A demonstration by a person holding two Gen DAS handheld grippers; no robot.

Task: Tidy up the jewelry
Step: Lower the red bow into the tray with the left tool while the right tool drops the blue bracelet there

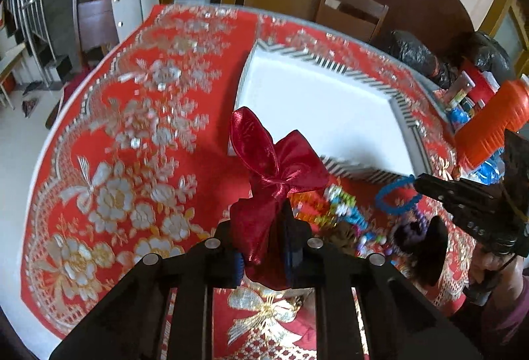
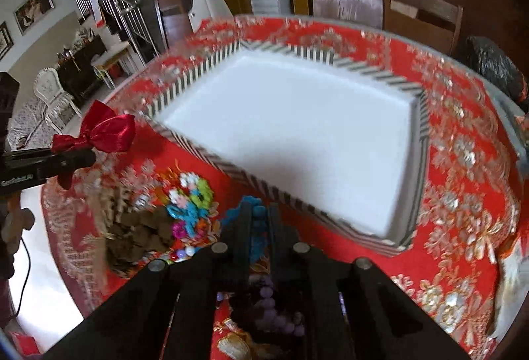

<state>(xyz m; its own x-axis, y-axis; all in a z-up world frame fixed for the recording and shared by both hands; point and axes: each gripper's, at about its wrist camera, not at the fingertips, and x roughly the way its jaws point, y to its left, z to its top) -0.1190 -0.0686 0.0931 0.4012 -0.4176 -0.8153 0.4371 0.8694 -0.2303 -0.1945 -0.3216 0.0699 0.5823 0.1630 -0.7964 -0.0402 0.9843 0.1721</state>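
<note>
My left gripper (image 1: pixel 264 227) is shut on a dark red satin bow (image 1: pixel 274 168) and holds it above the table, just in front of the white box with a striped rim (image 1: pixel 363 75). The bow also shows at the left of the right wrist view (image 2: pixel 105 128). My right gripper (image 2: pixel 259 217) is shut on a blue beaded bracelet (image 2: pixel 256 211), which also shows in the left wrist view (image 1: pixel 396 198). It hangs near the box's (image 2: pixel 420 115) front edge. A heap of colourful jewelry (image 2: pixel 188 207) lies on the red cloth in front of the box.
The round table has a red and gold embroidered cloth (image 1: pixel 132 128). A brown hair piece (image 2: pixel 139 237) and purple beads (image 2: pixel 271 307) lie near the heap. An orange bottle (image 1: pixel 492 125) and clutter stand at the table's right. Chairs (image 2: pixel 420 12) ring the far side.
</note>
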